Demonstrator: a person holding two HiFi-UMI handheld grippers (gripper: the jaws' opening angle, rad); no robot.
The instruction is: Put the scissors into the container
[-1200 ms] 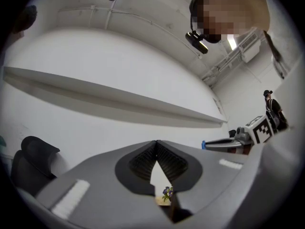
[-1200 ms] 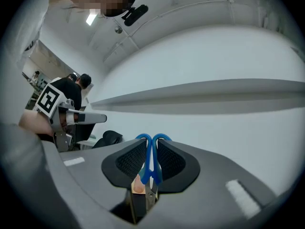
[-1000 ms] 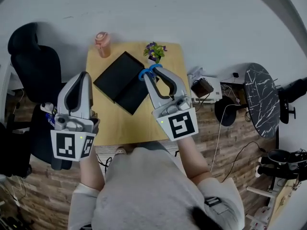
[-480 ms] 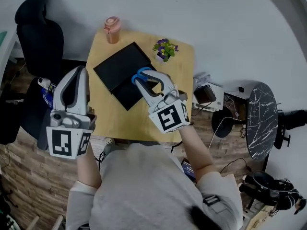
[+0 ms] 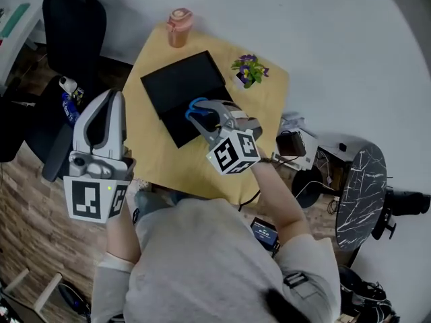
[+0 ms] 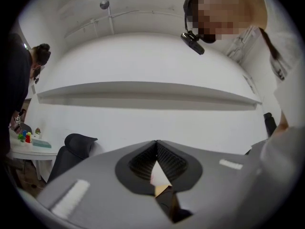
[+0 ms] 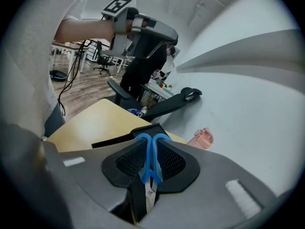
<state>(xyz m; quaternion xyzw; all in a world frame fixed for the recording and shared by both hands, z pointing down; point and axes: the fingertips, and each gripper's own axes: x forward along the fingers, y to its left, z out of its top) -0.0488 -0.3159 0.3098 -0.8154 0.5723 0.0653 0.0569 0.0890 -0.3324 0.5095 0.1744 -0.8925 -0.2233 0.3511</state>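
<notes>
Scissors (image 7: 150,149) sat pinched betw. the jaws of the right gripper (image 5: 200,114). The blue handles were clamped at the pads w/ their loops poking past the tips, and the blades ran back toward the gripper body. They were prob. held that way so they could go down flat into the black container (image 5: 180,86), which lay just beyond and under the jaws on the tabletop (image 5: 158,163). Whether they touched it yet couldn't be judged from the head view. The right jaws were nearly together, parted only by the handles' thickness. The left gripper (image 5: 113,99) hung well off to the side, jaws pressed together at the tips w/ nothing betw. them, apparently idle and clear of the drop.
</notes>
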